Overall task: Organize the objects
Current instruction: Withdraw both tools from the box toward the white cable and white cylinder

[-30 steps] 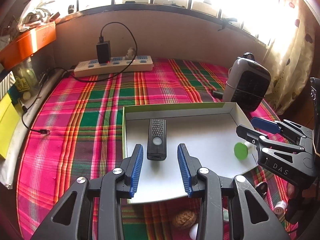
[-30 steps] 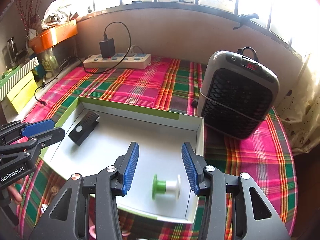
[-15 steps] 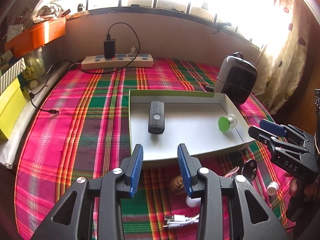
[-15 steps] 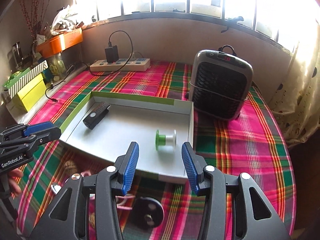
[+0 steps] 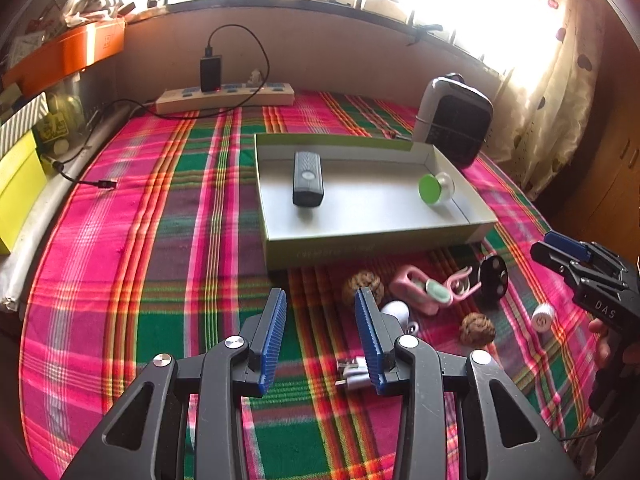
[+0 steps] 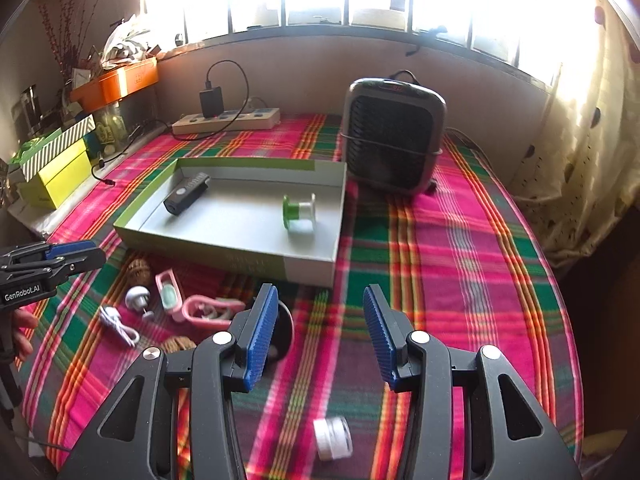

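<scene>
A big plaid cloth (image 5: 160,240) covers the table, and a wide, low box (image 5: 360,246) sits in the middle of it. Behind the box stands a dark heater (image 6: 394,136), and farther back lies a power strip (image 5: 226,96). Inside the box are a black remote (image 5: 307,178) and a green spool (image 5: 434,188), likely put there to keep them tidy. In front of the box lies a heap of small things not yet sorted: a pink clip (image 5: 420,288), two walnuts (image 5: 362,284), a black disc (image 5: 494,278), a white cable (image 6: 118,326) and a white cap (image 5: 543,317). The left gripper (image 5: 320,336) hangs over the cloth just in front of the box, jaws apart and holding nothing. The right gripper (image 6: 318,336) is also empty with its jaws apart, near the heap, probably ready to pick.
</scene>
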Demonstrator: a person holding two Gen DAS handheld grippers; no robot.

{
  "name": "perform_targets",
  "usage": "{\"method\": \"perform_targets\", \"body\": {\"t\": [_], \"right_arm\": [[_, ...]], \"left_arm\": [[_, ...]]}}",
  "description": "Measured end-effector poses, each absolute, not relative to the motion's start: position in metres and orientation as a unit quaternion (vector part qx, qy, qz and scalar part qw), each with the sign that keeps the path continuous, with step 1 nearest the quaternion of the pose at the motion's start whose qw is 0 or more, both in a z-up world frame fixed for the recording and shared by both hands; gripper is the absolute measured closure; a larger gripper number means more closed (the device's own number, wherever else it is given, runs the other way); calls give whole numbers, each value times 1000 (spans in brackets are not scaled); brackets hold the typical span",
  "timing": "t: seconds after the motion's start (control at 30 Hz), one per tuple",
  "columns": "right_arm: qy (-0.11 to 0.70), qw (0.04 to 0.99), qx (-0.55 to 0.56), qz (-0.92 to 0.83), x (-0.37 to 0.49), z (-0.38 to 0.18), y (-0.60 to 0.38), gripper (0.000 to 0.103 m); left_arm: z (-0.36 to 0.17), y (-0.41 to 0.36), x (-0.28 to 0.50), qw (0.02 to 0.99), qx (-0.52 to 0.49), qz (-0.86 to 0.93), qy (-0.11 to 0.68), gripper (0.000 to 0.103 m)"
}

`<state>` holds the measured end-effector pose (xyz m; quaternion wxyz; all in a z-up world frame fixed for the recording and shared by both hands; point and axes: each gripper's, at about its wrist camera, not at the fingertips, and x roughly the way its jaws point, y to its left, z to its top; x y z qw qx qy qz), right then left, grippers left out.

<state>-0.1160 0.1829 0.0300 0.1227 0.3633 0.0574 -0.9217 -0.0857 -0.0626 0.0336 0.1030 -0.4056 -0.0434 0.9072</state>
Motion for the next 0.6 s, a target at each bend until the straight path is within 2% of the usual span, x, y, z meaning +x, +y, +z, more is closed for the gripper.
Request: {"method": "perform_targets", "body": {"t": [0.6], "right_arm": [[46,99,389,-915,-79,6,207,57]], "left_arm": [[17,-35,-63,164,-424,891,-5,69]]}}
